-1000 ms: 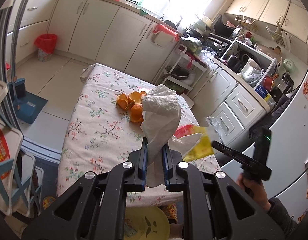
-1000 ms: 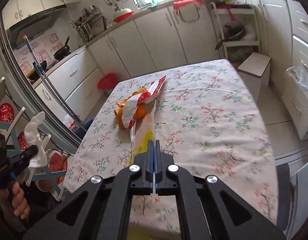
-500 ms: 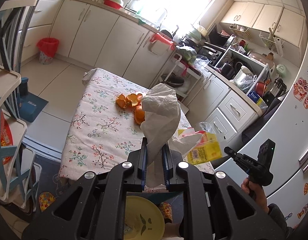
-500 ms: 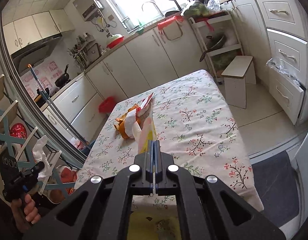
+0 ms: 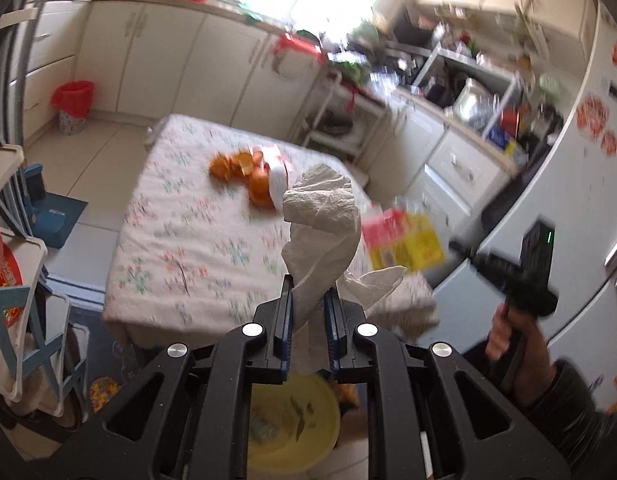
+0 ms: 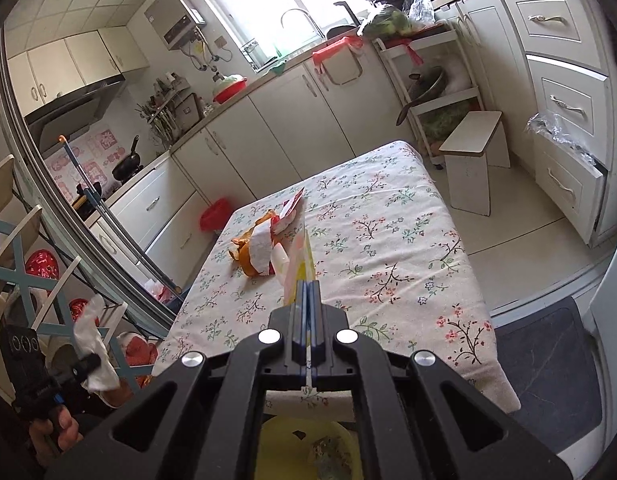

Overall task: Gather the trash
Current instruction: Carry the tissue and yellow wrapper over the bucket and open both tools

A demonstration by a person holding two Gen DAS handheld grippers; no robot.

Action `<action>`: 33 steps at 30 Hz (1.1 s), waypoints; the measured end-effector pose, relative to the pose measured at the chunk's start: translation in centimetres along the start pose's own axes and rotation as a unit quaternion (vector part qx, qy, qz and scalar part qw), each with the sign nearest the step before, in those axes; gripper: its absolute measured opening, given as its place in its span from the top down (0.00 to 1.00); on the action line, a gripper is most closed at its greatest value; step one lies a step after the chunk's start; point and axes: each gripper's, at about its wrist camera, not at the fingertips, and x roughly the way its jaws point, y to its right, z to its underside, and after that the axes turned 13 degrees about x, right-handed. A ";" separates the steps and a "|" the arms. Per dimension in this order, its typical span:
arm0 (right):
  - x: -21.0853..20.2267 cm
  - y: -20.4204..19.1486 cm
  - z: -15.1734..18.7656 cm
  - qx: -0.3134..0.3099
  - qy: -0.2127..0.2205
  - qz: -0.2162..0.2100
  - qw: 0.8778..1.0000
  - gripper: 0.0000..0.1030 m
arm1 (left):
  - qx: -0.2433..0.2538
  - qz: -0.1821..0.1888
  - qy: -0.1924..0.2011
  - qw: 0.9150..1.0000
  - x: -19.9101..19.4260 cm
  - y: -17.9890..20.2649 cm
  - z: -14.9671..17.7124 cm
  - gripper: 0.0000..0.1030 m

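Left wrist view shows the left claw clamped on a crumpled paper towel above a yellow bin, while right wrist view shows the right claw pinched together on a yellow wrapper, orange peels lying on the floral counter.

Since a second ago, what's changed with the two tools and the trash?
Both tools pulled back from the table, now over the yellow bin. The left tool still grips the paper towel, the right tool the yellow wrapper. Orange peels and red-white wrapper remain on the table.
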 end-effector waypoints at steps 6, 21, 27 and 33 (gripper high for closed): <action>-0.4 0.1 0.3 0.001 0.000 -0.003 1.000 0.98 | 0.015 0.013 -0.074 0.997 2.5 1.9 3.1 0.88; -1.0 -0.1 1.1 -0.001 -0.004 -0.009 1.000 0.98 | 0.078 0.015 -0.250 0.965 8.7 6.4 9.2 0.77; -1.1 -0.6 2.1 -0.011 -0.018 -0.016 1.000 0.98 | 0.082 -0.002 -0.263 0.961 9.0 6.2 9.5 0.59; -1.2 -1.6 4.4 -0.034 -0.048 -0.025 0.998 0.98 | 0.067 -0.024 -0.246 0.967 8.4 5.1 8.8 0.54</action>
